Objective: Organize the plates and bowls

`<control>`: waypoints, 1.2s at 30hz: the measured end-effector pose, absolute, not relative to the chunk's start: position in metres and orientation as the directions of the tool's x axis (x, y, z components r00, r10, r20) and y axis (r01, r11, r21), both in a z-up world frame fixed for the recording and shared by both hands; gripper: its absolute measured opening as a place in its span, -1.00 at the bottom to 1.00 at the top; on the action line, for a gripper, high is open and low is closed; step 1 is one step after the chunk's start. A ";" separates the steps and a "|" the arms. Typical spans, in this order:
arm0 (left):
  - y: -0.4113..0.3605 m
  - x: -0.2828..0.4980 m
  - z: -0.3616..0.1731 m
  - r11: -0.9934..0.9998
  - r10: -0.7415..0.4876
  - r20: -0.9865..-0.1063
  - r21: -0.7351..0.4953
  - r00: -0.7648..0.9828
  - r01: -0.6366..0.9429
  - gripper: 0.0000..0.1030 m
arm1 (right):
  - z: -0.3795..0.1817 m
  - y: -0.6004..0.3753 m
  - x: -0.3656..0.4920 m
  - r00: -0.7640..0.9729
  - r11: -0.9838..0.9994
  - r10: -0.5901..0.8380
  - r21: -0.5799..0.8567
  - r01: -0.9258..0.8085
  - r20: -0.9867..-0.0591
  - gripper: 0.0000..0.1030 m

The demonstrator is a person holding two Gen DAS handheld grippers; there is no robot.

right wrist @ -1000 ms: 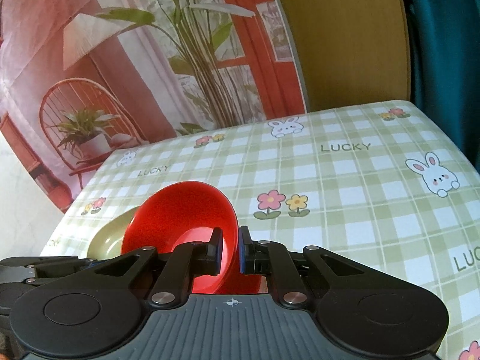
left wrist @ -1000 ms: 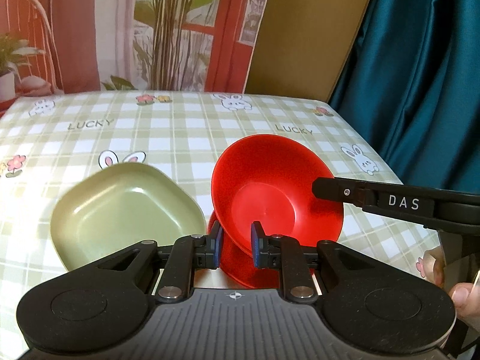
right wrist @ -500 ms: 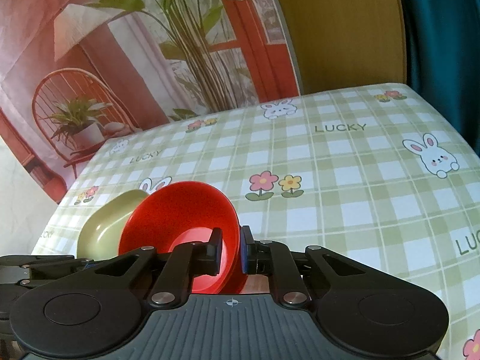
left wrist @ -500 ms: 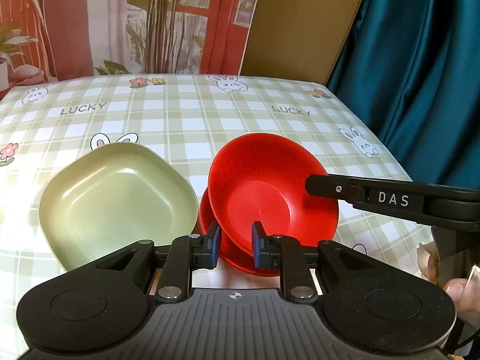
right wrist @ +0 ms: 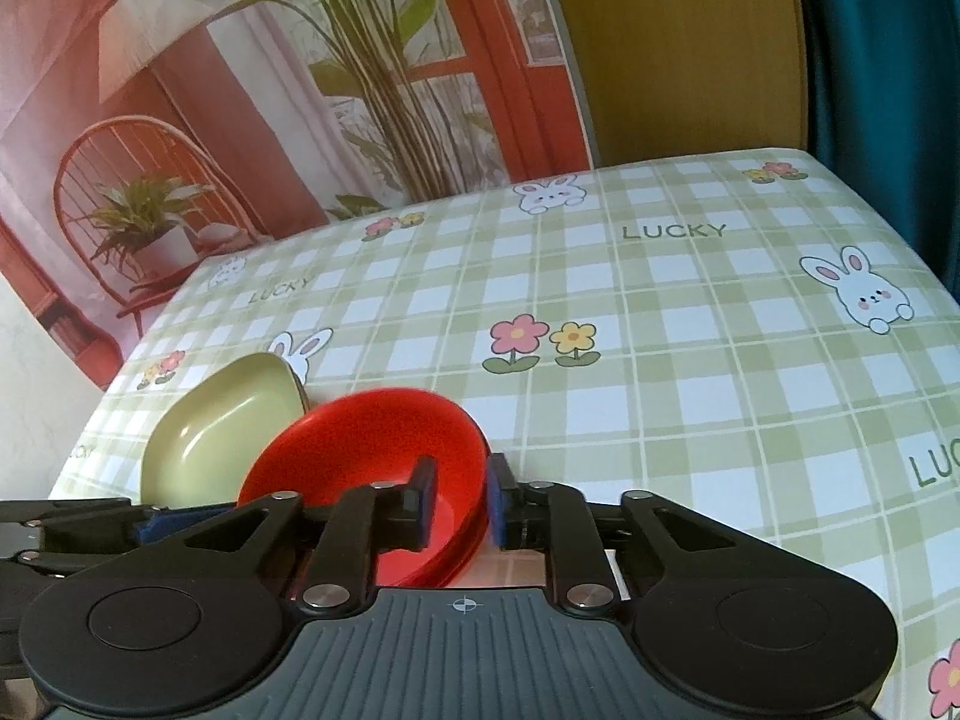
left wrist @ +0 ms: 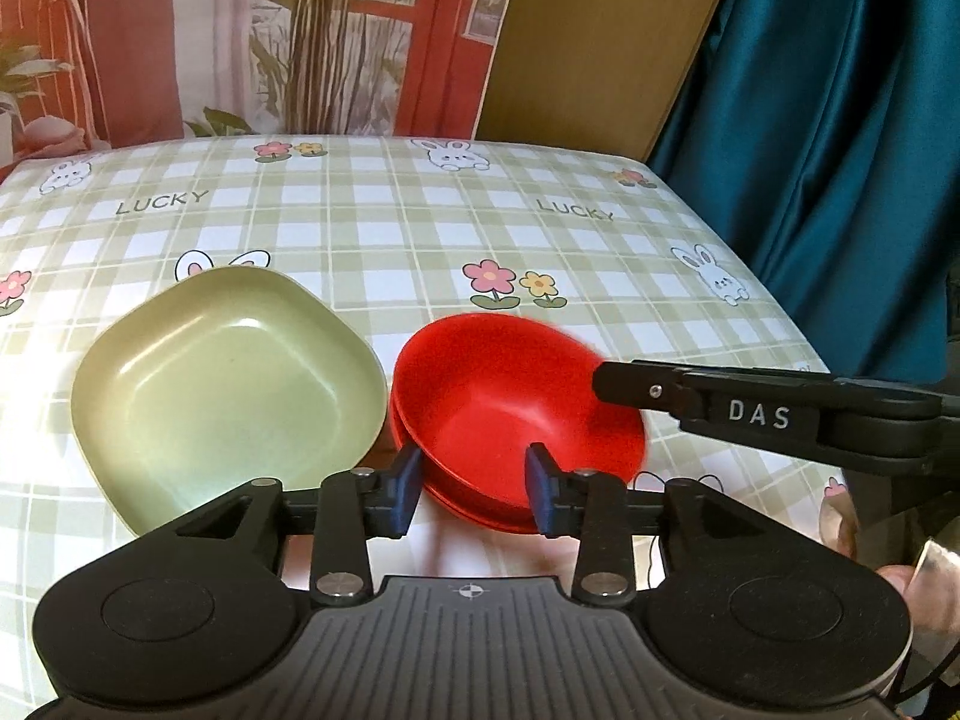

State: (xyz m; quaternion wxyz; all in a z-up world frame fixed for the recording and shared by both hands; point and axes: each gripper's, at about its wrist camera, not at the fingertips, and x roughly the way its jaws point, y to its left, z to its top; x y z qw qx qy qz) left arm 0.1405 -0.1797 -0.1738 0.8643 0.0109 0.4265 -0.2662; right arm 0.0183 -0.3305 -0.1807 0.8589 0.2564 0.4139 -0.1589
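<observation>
Left wrist view: red bowl (left wrist: 516, 402), tilted a second ago, now sits level, nested in a second red bowl (left wrist: 480, 513) just beside the green square plate (left wrist: 225, 396). Left gripper (left wrist: 474, 480) jaws have just been opening; they stand apart astride the near rim, not pressing. Open tablecloth (left wrist: 420, 240) lies beyond.

Right wrist view: right gripper (right wrist: 459, 498) has eased slightly, a narrow gap astride the bowl's right rim (right wrist: 474, 450). Cloth to the right lies free.
</observation>
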 end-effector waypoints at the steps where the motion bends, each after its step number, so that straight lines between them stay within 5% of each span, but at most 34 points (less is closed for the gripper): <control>1: -0.179 0.140 -0.174 0.859 -0.451 -0.743 -0.211 0.494 0.467 -0.24 | -0.180 -0.331 0.018 0.608 0.818 -0.061 0.309 0.485 -0.792 -0.63; 36: -0.171 0.150 -0.202 0.863 -0.482 -0.746 -0.314 0.461 0.396 -0.36 | -0.209 -0.333 0.018 0.608 0.796 -0.039 0.343 0.498 -0.793 -0.64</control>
